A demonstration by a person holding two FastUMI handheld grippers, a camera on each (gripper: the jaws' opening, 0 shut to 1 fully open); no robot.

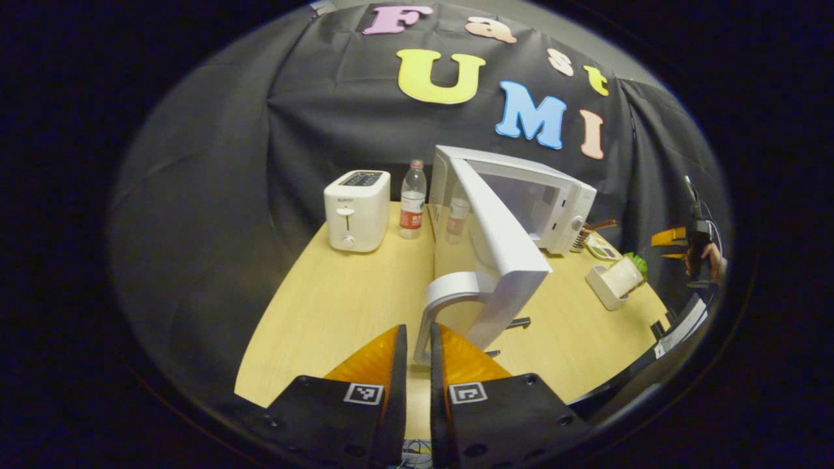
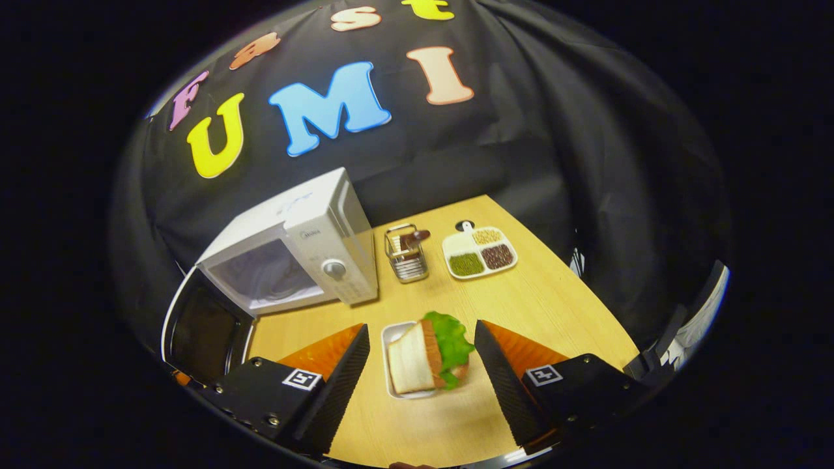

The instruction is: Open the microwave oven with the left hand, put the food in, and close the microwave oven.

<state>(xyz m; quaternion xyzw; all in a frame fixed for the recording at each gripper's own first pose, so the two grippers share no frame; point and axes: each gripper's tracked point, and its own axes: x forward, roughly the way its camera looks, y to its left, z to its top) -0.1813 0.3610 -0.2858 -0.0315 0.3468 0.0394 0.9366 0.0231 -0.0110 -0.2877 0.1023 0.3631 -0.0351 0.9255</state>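
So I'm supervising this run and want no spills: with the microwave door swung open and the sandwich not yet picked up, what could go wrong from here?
1. The left gripper pinches the door handle; letting go early could let the door swing back across the opening.
2. The right gripper straddles the sandwich in its small white tray with jaws wide; an off-centre squeeze could tip the tray or shed the lettuce.

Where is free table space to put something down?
Bare wood lies in front of the toaster and bottle, left of the open microwave door. Between the microwave, rack, divided plate and sandwich it is crowded.
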